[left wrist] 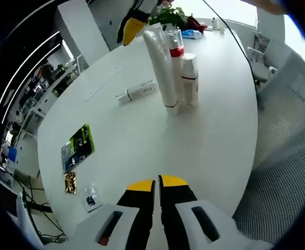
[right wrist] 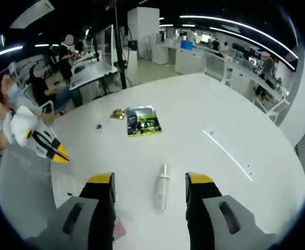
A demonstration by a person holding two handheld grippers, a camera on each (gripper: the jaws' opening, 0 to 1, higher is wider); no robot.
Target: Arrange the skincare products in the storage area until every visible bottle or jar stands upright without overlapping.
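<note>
Three white skincare products stand upright in a tight group on the round white table (left wrist: 215, 146): a tall tube (left wrist: 163, 73), a bottle with a red band (left wrist: 176, 48) and a red-striped bottle (left wrist: 190, 78). Left of them a slim white bottle (left wrist: 137, 92) lies on its side. My left gripper (left wrist: 156, 183) is shut and empty near the table's edge. My right gripper (left wrist: 131, 23) hovers beyond the group. In the right gripper view my right gripper (right wrist: 150, 179) is open, and the lying bottle (right wrist: 162, 190) appears between its jaws, untouched. My left gripper (right wrist: 43, 140) shows at the left there.
A green packet (left wrist: 79, 146), a gold packet (left wrist: 70, 182) and a small sachet (left wrist: 91, 197) lie near the left table edge. A plant (left wrist: 168, 15) stands at the far end. A mesh chair (left wrist: 288, 156) is on the right. People sit at desks (right wrist: 85, 73) beyond.
</note>
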